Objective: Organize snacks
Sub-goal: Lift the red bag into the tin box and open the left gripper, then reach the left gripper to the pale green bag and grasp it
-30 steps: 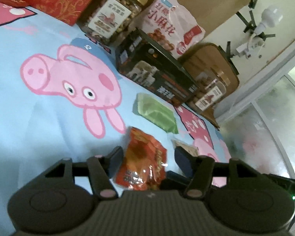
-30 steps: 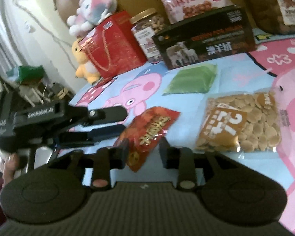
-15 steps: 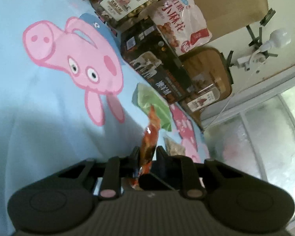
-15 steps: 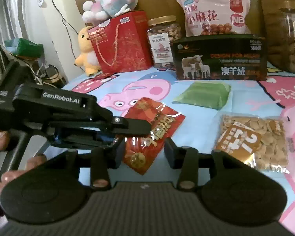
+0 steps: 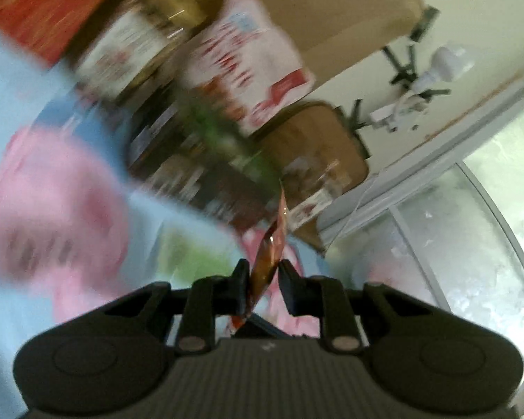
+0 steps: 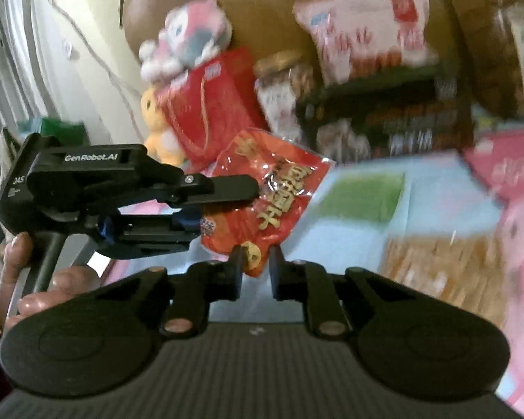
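Note:
A red snack packet [image 6: 272,192] with gold lettering hangs above the pig-print sheet [image 6: 359,244]. My left gripper [image 6: 227,206] comes in from the left and is shut on the packet's left edge. In the left wrist view that gripper [image 5: 262,279] pinches the packet [image 5: 270,251] edge-on between its fingers. My right gripper [image 6: 256,262] sits just below; its jaws are closing and both pads touch the packet's bottom corner. A hand [image 6: 35,279] holds the left gripper's handle.
On the sheet lie a green packet [image 6: 363,195] and a bag of round biscuits [image 6: 443,262]. Behind them stand a black box [image 6: 384,122], a nut jar [image 6: 283,94], a pink-white snack bag [image 6: 363,24], a red gift bag [image 6: 206,111] and plush toys [image 6: 188,38].
The left gripper shut on the red packet and lifted it off the sheet. The right gripper's jaws widened, then narrowed onto the packet's bottom corner. Both views are now motion-blurred.

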Tool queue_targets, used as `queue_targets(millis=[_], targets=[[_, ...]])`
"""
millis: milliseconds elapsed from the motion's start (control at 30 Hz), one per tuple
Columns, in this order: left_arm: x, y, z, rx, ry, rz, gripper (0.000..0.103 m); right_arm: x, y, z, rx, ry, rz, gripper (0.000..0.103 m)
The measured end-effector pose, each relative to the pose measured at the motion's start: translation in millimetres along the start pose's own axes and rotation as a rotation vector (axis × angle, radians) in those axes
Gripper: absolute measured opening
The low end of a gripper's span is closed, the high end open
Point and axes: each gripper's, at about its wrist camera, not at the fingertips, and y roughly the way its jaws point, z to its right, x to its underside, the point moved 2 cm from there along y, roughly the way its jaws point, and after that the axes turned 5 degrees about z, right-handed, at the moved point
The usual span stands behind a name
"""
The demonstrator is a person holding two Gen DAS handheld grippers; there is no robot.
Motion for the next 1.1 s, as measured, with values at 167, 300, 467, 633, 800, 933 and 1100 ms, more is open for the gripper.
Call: queue_targets(millis=[167, 300, 467, 633, 800, 933, 1100], targets=[[-61.9, 46.5, 24.1, -0.008, 0.121, 0.059, 0.019, -57.7, 25.9, 9.7, 0.054, -0.054, 0.102, 0.013], [-94.2, 84.1, 12.6, -0.094, 0.13, 0.094, 0.02, -91.5, 68.2, 35.4, 0.105, -0.058, 0.125, 0.014], [-96.4, 116.1, -5.2, -0.324, 0.191, 0.085, 0.05, -101.6, 113.5, 48.7, 0.198, -0.104, 0.067, 0.017], [-89.1, 96.4, 4.7, -0.388, 0.263, 0.147, 0.053, -108.8, 84.9, 57.3, 0.2, -0.078, 0.116, 0.018], [-59.8, 39.4, 32.4, -0.315, 0.352, 0.232, 0.053, -106.6, 20.0, 73.8, 0.205, 0.026, 0.209, 0.021], [-24.2, 22.9, 25.1, -0.314, 0.34, 0.158, 0.053, -73.0, -32.2, 96.8, 0.221, 0.176, 0.214, 0.023], [4.0, 31.0, -9.3, -0.343, 0.187, 0.035, 0.053, -37.4, -32.0, 108.3, 0.212, 0.31, 0.089, 0.023]])
